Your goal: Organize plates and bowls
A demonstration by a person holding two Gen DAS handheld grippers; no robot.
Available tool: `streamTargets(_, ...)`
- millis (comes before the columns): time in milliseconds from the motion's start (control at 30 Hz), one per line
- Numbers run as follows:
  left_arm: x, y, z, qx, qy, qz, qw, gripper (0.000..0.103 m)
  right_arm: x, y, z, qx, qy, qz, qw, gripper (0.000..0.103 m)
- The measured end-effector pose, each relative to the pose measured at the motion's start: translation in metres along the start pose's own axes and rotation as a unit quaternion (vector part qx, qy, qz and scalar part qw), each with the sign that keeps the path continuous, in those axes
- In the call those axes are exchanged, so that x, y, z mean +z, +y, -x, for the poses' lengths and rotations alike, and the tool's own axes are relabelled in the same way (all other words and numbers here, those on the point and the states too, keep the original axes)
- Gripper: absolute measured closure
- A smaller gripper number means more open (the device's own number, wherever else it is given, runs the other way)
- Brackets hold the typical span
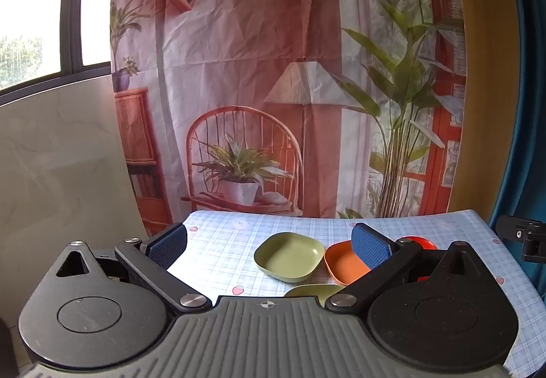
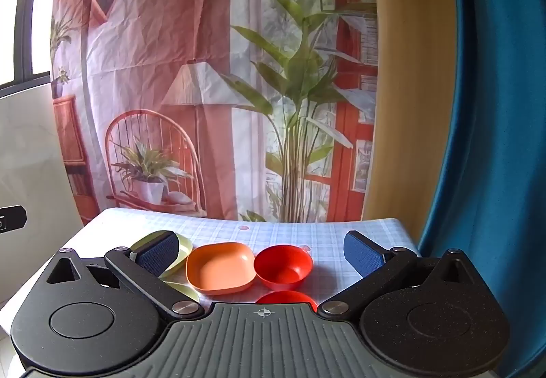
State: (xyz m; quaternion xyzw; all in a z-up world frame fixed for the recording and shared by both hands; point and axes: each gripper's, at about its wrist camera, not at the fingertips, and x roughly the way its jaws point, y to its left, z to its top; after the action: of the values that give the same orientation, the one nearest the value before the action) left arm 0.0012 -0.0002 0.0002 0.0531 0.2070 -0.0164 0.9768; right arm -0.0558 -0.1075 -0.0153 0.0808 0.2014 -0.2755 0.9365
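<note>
A green square bowl (image 1: 289, 255) sits on the checked tablecloth (image 1: 221, 241), with an orange square bowl (image 1: 343, 262) to its right. A red round bowl (image 1: 421, 242) lies behind the right finger. A second green dish (image 1: 312, 291) shows at the gripper body's edge. My left gripper (image 1: 269, 246) is open and empty above the table's near side. In the right wrist view the orange bowl (image 2: 220, 267) and red bowl (image 2: 283, 267) sit side by side, a green dish (image 2: 181, 250) lies at the left, and a second red dish (image 2: 285, 296) is in front. My right gripper (image 2: 261, 256) is open and empty.
A printed backdrop (image 1: 273, 70) hangs behind the table's far edge. A blue curtain (image 2: 494, 105) hangs at the right. A black clamp (image 1: 522, 234) sticks in at the right edge. A window (image 1: 34, 2) is at the left.
</note>
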Motion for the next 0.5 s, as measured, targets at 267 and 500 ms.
streamTargets(267,0.002,0.002,0.004,0.007,-0.011,0.003,0.9999,0.0,0.002,-0.001,0.002,0.0,-0.004,0.0,1.0,0.0)
streamTargets(500,0.002,0.0,0.004,0.007,-0.015,0.005,0.9999,0.0,0.002,-0.003,0.004,-0.001,-0.005,0.001,1.0,0.0)
